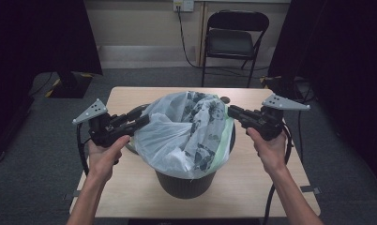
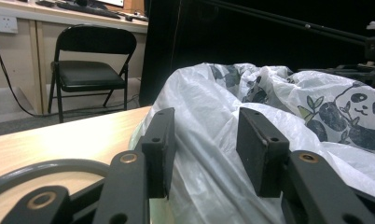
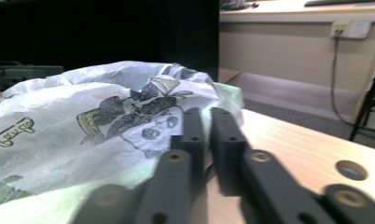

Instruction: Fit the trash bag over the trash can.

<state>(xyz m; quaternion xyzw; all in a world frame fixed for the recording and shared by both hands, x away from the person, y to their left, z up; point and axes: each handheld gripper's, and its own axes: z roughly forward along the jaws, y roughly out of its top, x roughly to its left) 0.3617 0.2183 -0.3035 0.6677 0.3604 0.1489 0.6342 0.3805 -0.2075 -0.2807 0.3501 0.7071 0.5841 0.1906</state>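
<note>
I stood at the table (image 1: 130, 197) with a black bin (image 1: 186, 183) in front of me, near the middle of the tabletop, and a white plastic bag (image 1: 184, 133) printed with pandas and leaves was draped over its rim and bunched up above it; the bag spilled down the front of the bin and covered most of its top. My left gripper (image 1: 142, 121) lay at the bag's left edge, pointing inward toward it; its jaws stood parted, released, with the bag's film lying in the gap between the two pads (image 2: 262, 149) but not pinched by them. My right gripper (image 1: 232, 111) came in from the opposite side, at the bag's right edge; its jaws were clenched almost together, and the bag sat right at their tips, though I could not tell whether any of the film was caught between them. Each gripper was in one of my hands, forearms reaching in from the near side. Behind the table stood a black folding chair (image 1: 233, 40) against the wall.
</note>
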